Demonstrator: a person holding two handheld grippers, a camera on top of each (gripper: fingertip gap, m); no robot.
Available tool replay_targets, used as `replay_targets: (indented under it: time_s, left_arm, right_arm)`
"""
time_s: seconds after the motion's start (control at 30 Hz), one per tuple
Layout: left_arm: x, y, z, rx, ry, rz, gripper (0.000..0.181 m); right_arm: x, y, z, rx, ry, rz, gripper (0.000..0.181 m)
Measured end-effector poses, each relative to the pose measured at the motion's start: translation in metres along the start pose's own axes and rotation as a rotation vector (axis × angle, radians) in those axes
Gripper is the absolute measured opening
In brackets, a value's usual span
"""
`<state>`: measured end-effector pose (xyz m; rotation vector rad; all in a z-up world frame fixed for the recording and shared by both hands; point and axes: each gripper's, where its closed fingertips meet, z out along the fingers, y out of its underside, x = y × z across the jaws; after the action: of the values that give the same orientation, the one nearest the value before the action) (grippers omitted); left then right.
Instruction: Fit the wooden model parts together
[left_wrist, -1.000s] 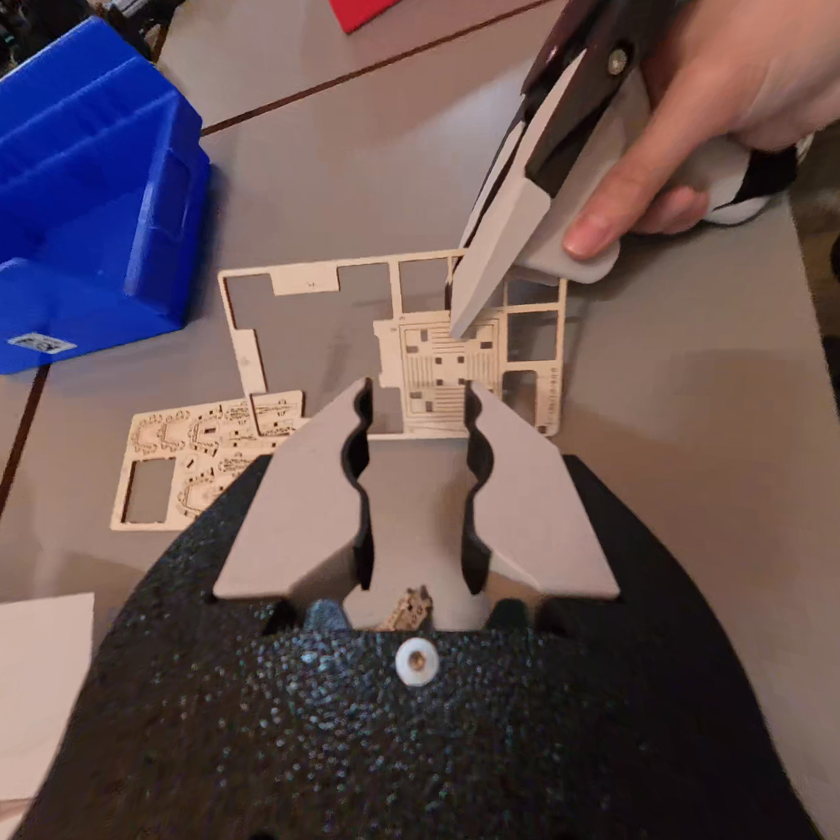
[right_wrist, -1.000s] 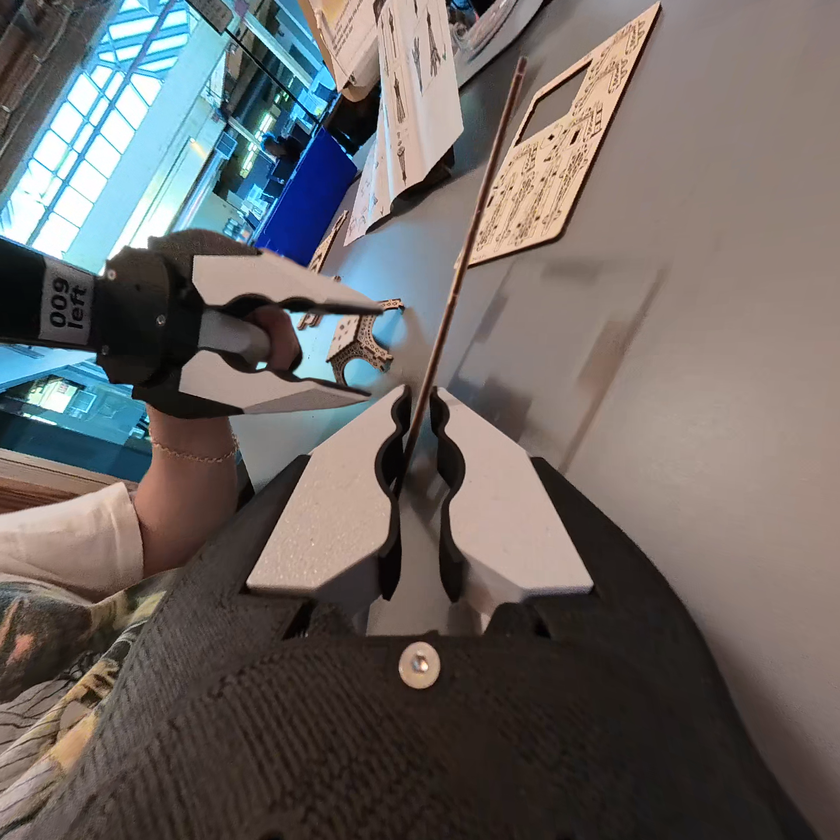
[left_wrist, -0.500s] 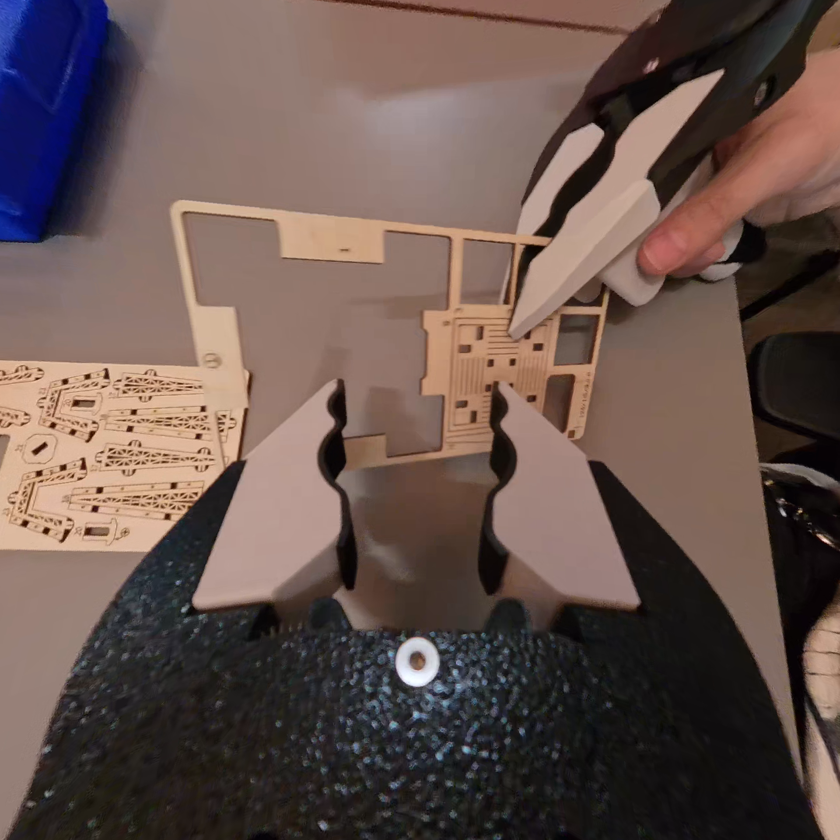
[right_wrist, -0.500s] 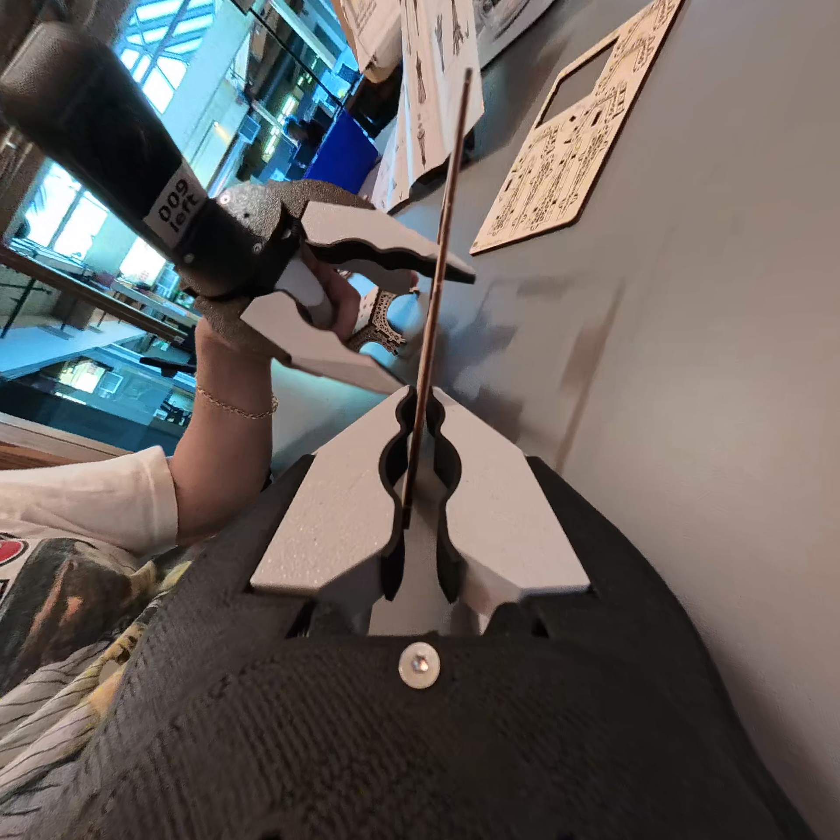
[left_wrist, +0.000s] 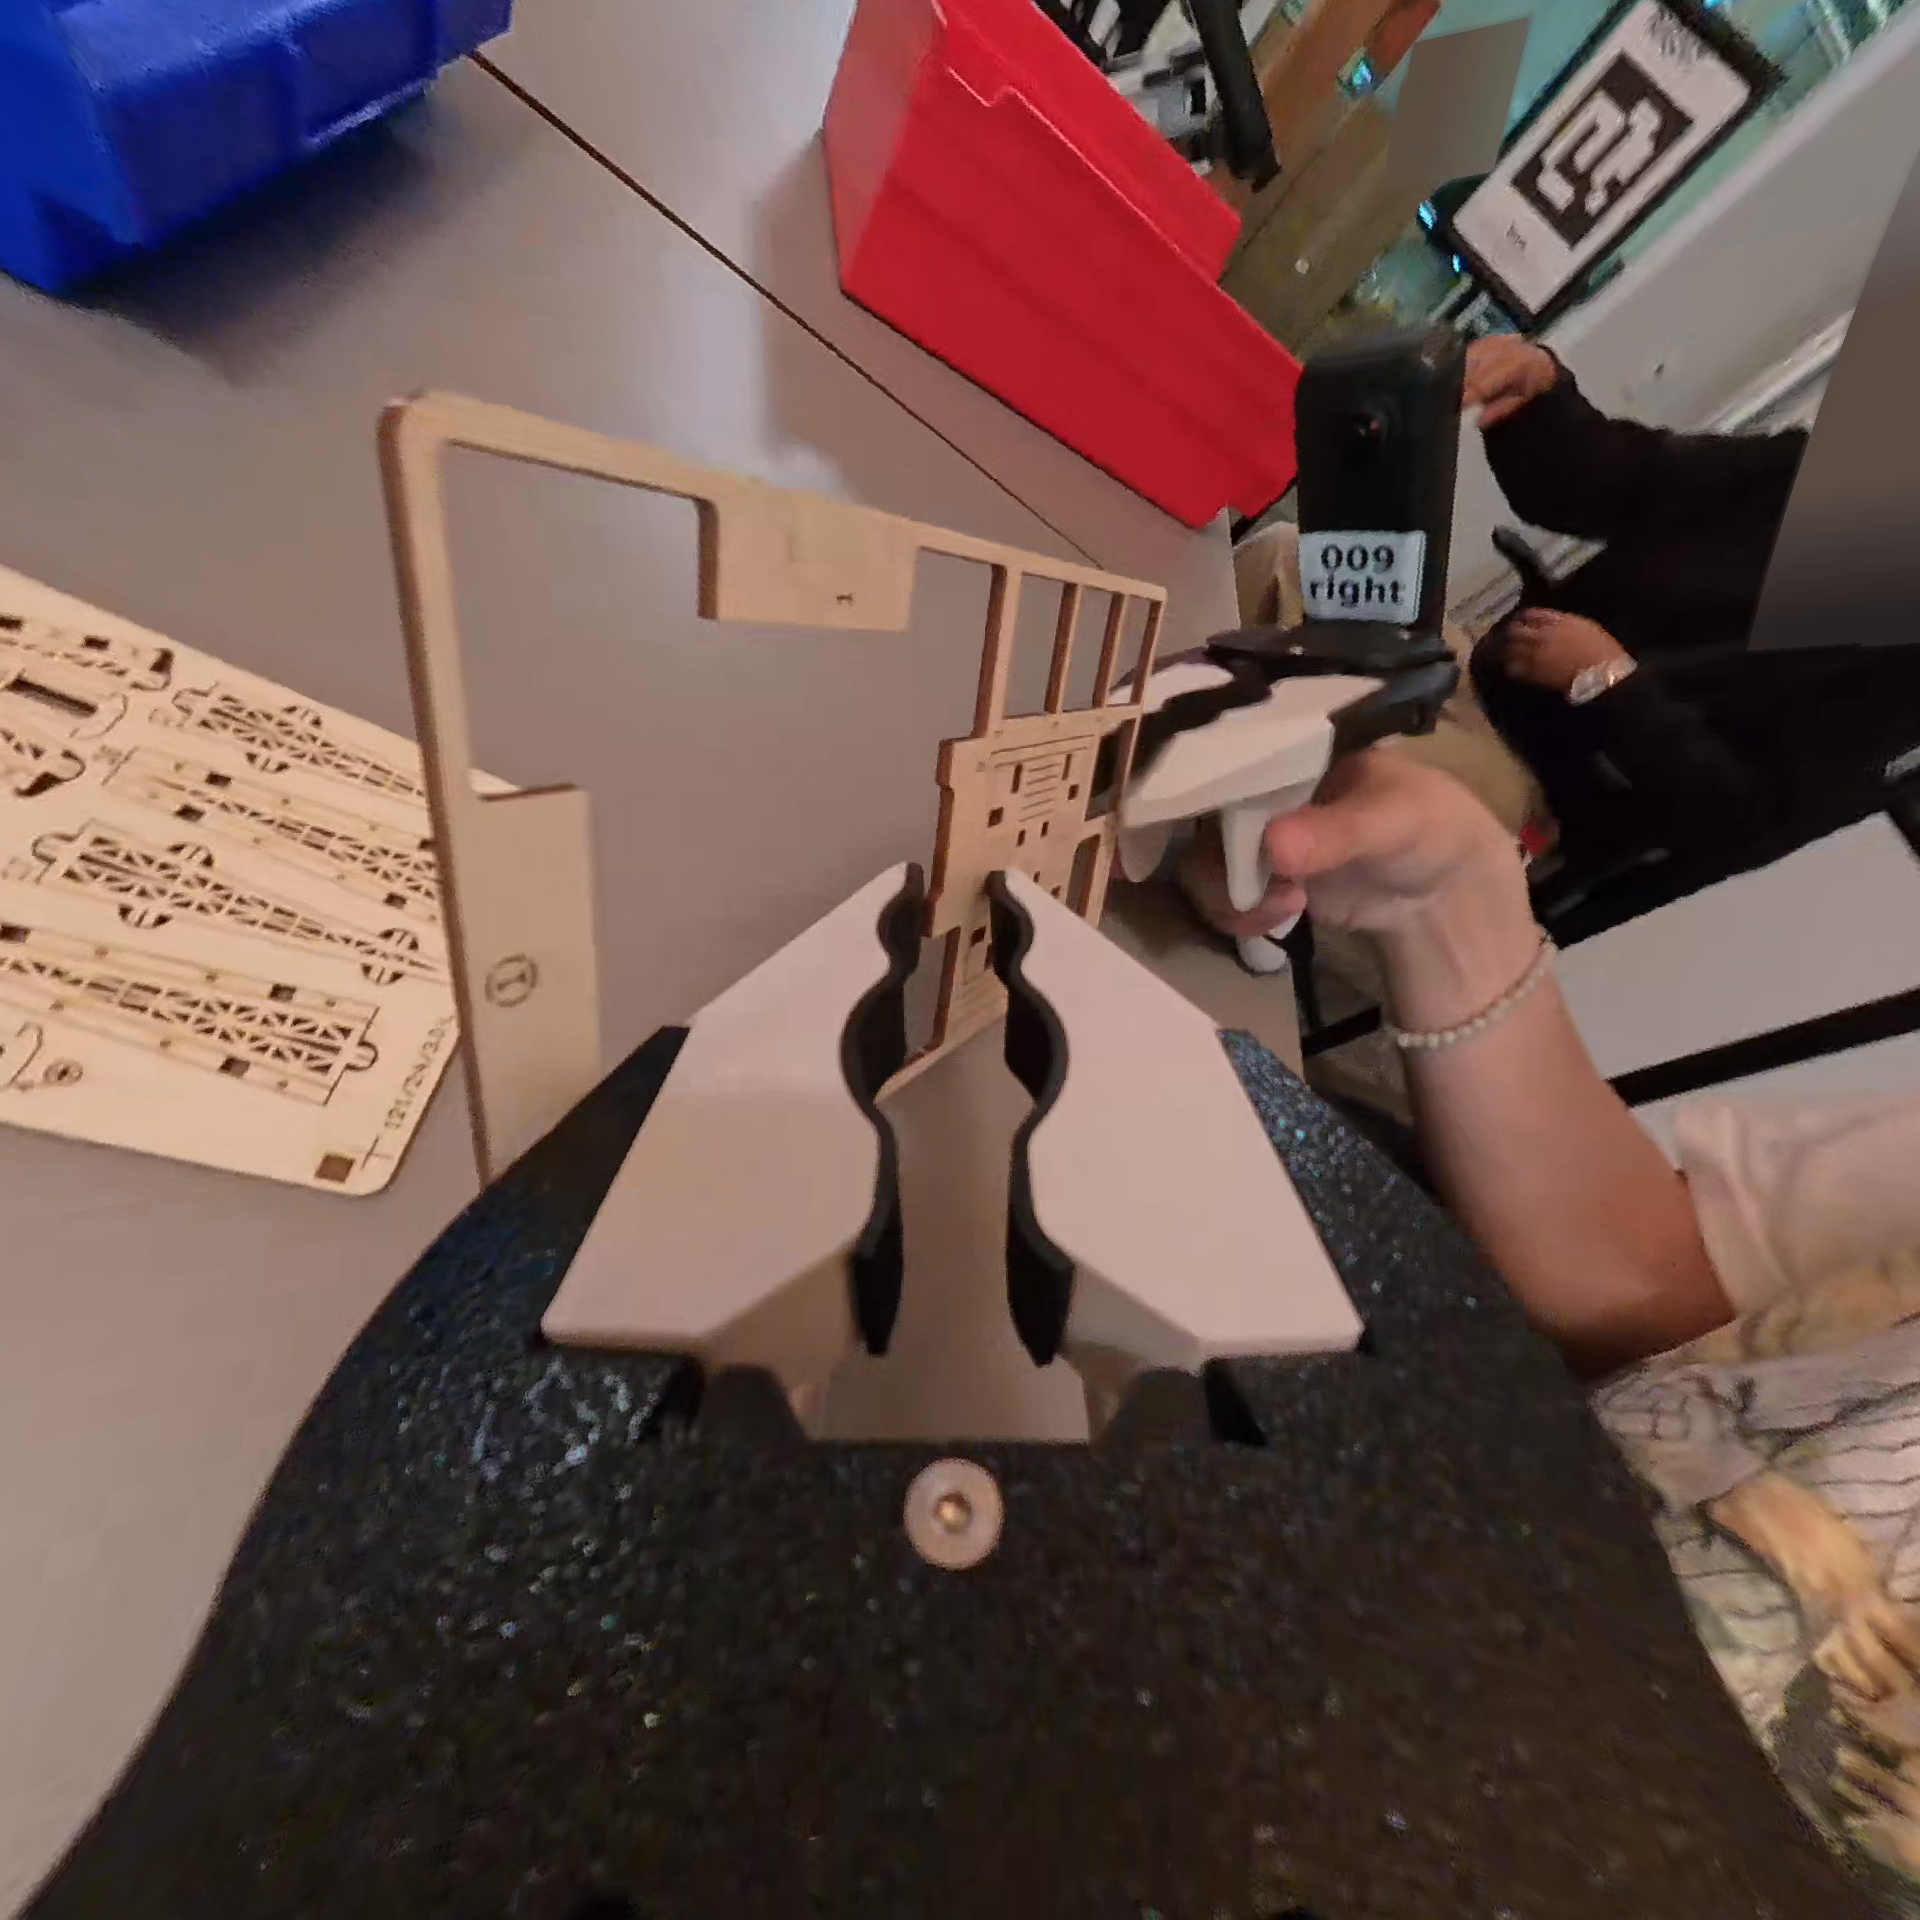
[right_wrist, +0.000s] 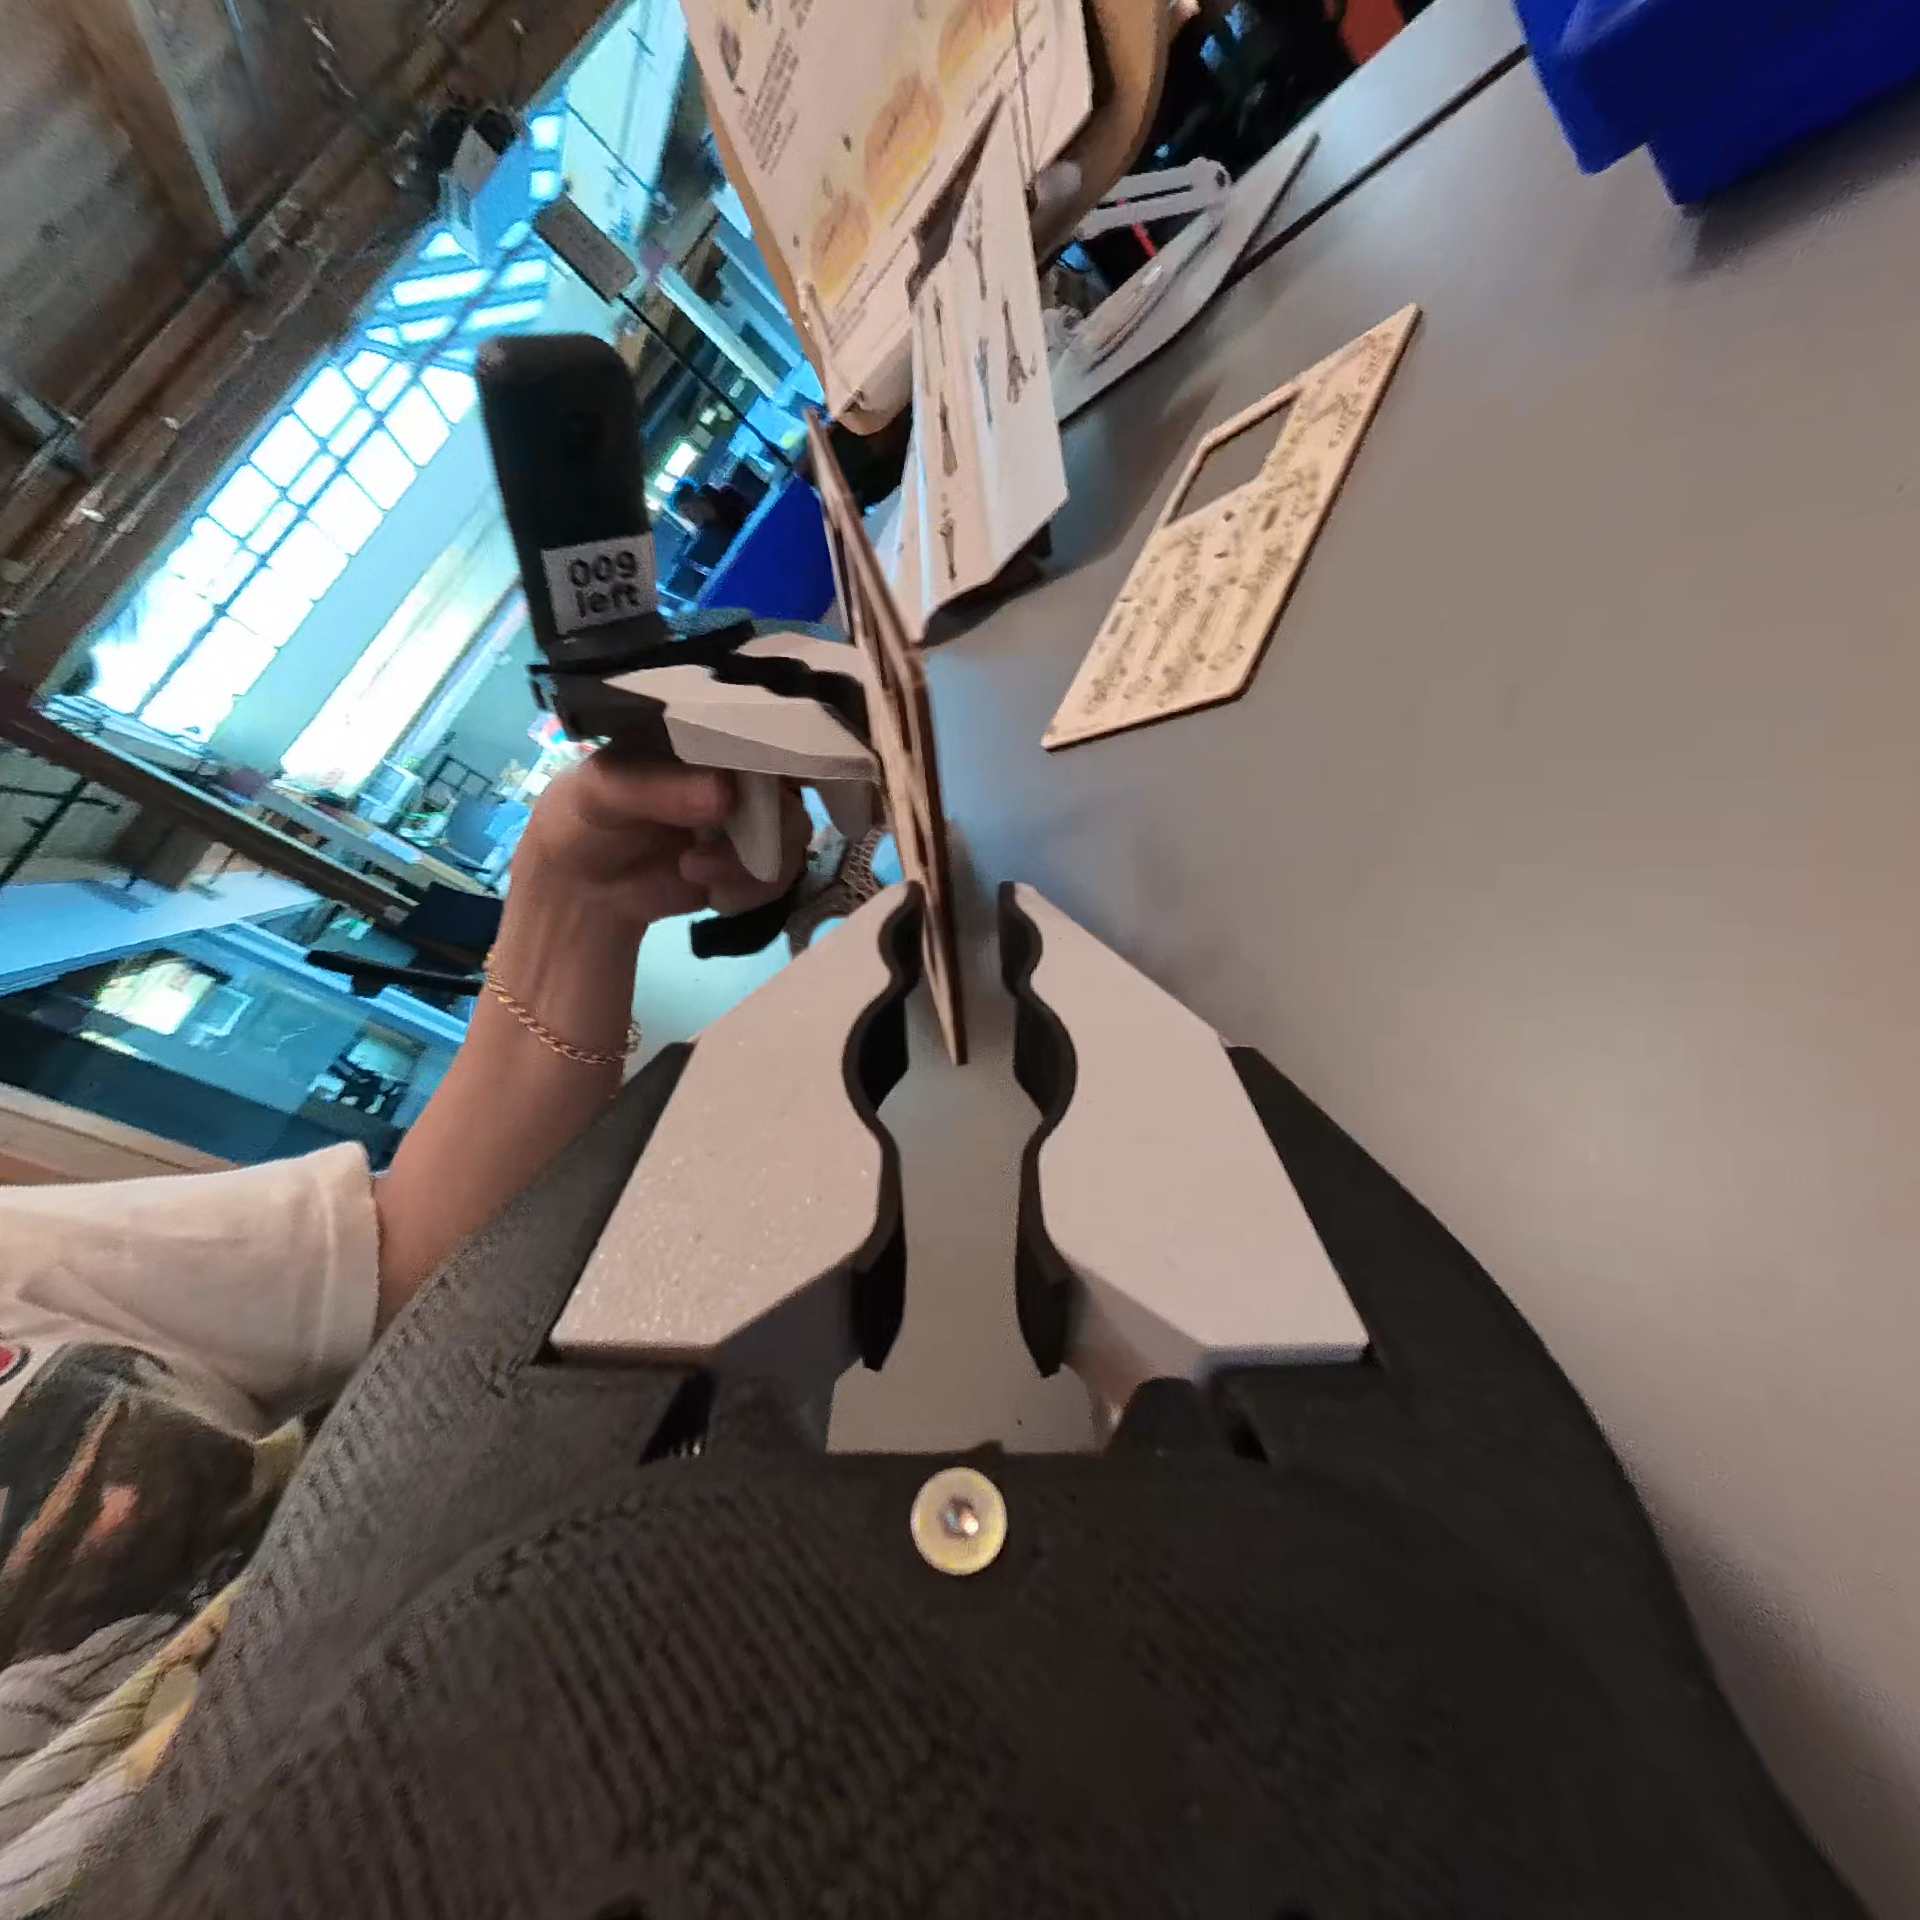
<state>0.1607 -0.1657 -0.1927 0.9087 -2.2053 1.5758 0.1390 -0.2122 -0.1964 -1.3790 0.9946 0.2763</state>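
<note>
The wooden sheet (left_wrist: 665, 582), flat on the tabletop (left_wrist: 260, 1299) a second before, was lifted upright between both parted tongs, left tongs (left_wrist: 954, 902) closing on its square part at twelve o'clock, right tongs (right_wrist: 958, 902) loosening.

- The blue bin (left_wrist: 187, 114) is blurred and cut off at the top edge.
- The left tool (left_wrist: 954, 914) hides the wooden frame's (left_wrist: 426, 644) lower edge.
- The parts sheet (left_wrist: 187, 883) runs off the left edge.
</note>
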Motion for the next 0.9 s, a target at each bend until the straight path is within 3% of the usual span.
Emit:
replay_targets:
  time_s: [0.1,0.57,0.63,0.77,0.9]
  left_arm:
    - [-0.002,-0.004,-0.002,0.027,-0.017,-0.055,0.010]
    - [0.003,-0.018,0.006,-0.011,-0.034,-0.086,0.014]
    - [-0.007,-0.010,0.005,-0.072,-0.111,-0.049,0.026]
    - [-0.019,0.000,0.002,-0.164,-0.259,0.089,0.031]
    - [0.000,-0.001,0.017,-0.189,-0.273,0.336,0.011]
  right_arm:
    - [-0.014,0.002,0.008,-0.003,-0.081,-0.012,0.028]
    - [-0.015,0.014,0.018,-0.086,-0.037,-0.070,0.000]
    - [-0.004,0.013,0.017,-0.080,0.025,-0.029,0.000]
    - [0.010,0.018,0.013,-0.101,0.085,0.031,0.000]
    - [0.016,0.029,0.013,-0.172,0.128,0.039,0.000]
